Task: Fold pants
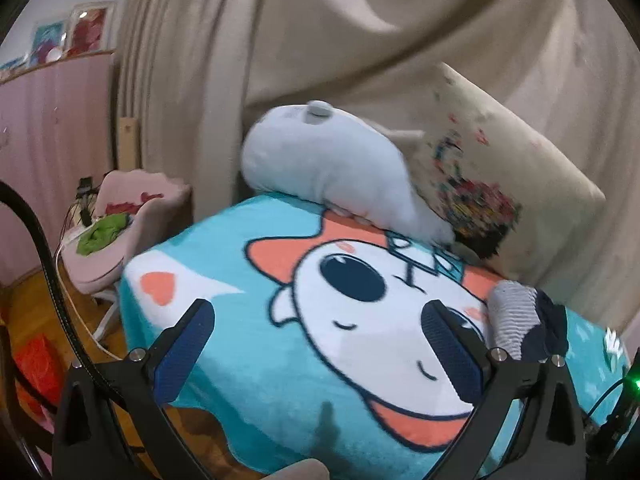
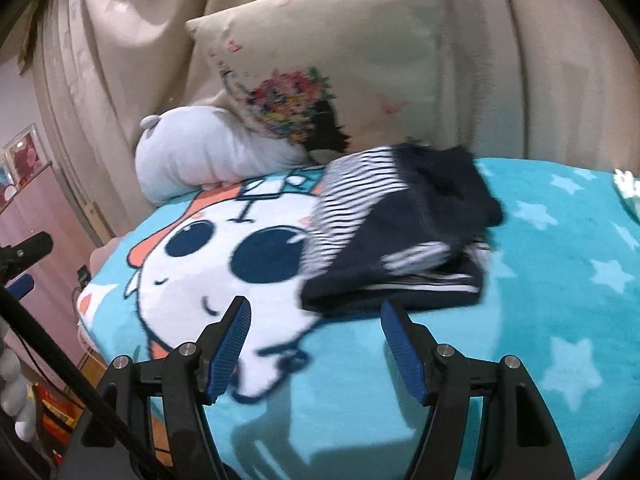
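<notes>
The pants (image 2: 396,236) are navy with white-striped parts and lie folded in a bundle on the turquoise cartoon blanket (image 2: 540,320). In the left wrist view the pants (image 1: 524,328) show at the right, beside the right finger. My right gripper (image 2: 316,316) is open and empty, just in front of the bundle's near edge, not touching it. My left gripper (image 1: 320,312) is open and empty, above the blanket's cartoon face (image 1: 380,300), to the left of the pants.
A white plush toy (image 1: 320,160) and a cream flowered pillow (image 2: 320,64) lean against beige curtains (image 1: 360,20) at the head of the bed. A pink chair (image 1: 132,216) with green cloth stands left of the bed on a wooden floor (image 1: 36,312).
</notes>
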A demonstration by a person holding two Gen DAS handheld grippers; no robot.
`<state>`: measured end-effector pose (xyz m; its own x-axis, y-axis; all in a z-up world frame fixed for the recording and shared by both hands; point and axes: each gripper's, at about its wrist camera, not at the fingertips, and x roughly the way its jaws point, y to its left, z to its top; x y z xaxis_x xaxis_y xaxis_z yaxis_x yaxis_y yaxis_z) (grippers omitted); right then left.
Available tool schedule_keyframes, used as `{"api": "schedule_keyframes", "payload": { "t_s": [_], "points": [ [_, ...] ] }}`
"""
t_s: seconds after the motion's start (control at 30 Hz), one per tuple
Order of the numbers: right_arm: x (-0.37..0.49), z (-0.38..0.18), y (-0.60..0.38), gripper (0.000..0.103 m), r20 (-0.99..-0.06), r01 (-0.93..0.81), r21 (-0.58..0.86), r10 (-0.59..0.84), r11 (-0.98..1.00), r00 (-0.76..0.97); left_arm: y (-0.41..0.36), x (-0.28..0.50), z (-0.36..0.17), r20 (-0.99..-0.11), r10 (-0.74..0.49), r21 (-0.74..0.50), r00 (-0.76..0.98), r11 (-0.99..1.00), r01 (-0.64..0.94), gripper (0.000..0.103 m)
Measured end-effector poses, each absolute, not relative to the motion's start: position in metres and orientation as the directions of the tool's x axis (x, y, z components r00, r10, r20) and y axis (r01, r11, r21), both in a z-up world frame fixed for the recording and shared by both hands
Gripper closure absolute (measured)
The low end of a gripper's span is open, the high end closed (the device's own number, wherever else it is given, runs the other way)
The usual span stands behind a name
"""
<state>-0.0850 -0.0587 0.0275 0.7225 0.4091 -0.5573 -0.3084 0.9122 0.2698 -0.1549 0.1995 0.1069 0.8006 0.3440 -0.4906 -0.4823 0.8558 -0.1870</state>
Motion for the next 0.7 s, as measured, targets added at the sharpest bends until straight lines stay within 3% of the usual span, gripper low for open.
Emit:
{"api": "schedule_keyframes", "payload": {
  "t_s": [0.4, 0.7],
  "points": [
    [-0.099, 0.034, -0.022, 0.032, -0.577, -0.352, 0.18, 0.388, 0.919, 0.718, 0.225, -0.168, 0.1, -0.489, 0.318, -0.251, 0.812, 0.841, -0.48, 0.0],
    [-0.102, 0.033, -0.043, 0.031, -0.568, -0.319, 0.215, 0.384, 0.923, 0.728, 0.196, -0.164, 0.103, -0.483, 0.297, -0.205, 0.824, 0.876, -0.436, 0.0]
  ]
}}
